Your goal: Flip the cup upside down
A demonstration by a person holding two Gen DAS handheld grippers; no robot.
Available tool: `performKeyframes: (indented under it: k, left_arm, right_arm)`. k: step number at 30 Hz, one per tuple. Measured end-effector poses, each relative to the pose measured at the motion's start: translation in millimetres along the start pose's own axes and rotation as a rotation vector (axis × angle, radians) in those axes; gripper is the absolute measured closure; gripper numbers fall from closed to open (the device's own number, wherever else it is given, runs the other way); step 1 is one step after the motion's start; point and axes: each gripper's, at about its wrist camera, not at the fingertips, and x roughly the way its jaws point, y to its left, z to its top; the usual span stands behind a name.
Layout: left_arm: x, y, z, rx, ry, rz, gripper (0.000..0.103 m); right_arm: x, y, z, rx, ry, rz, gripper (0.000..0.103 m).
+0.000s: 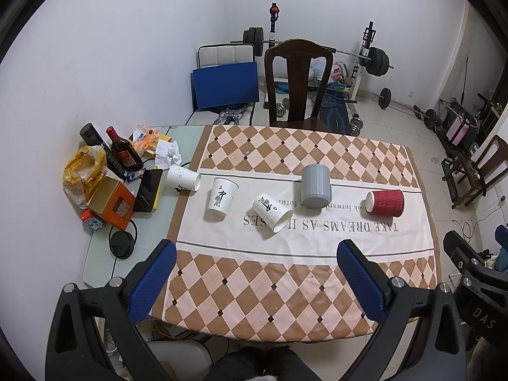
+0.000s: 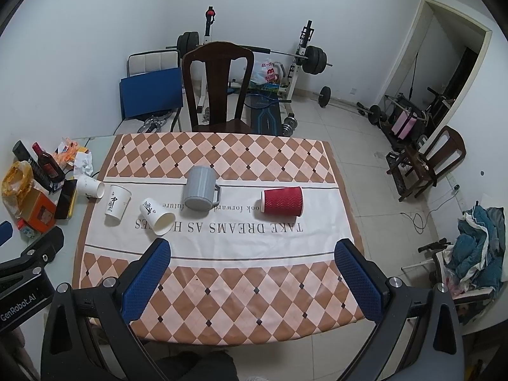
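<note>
Several cups stand in a row across the white band of the tablecloth (image 1: pixel 317 285). A white paper cup (image 1: pixel 184 177) lies on its side at the left. A second white cup (image 1: pixel 221 200) with black characters stands upright, mouth up. A third white cup (image 1: pixel 272 212) lies on its side, mouth toward me. A grey mug (image 1: pixel 315 190) with a handle stands upside down. A red ribbed paper cup (image 1: pixel 385 202) lies on its side at the right. My left gripper (image 1: pixel 257 247) and right gripper (image 2: pixel 252 247) are open and empty above the near table edge.
At the table's left sit a dark bottle (image 1: pixel 122 154), a yellow bag (image 1: pixel 84 171), an orange box (image 1: pixel 111 203), a phone (image 1: pixel 147 190) and crumpled paper (image 1: pixel 168 154). A wooden chair (image 1: pixel 298 82) stands behind the table. Weights and a bench fill the back.
</note>
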Motion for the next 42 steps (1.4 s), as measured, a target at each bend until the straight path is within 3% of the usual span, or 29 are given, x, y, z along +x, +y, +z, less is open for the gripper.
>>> performKeyframes:
  k: [42]
  left_arm:
    - [-0.2, 0.5, -0.3, -0.004, -0.008, -0.001, 0.0]
  right_arm:
    - [-8.4, 5.3, -0.3, 0.002, -0.008, 0.001, 0.0]
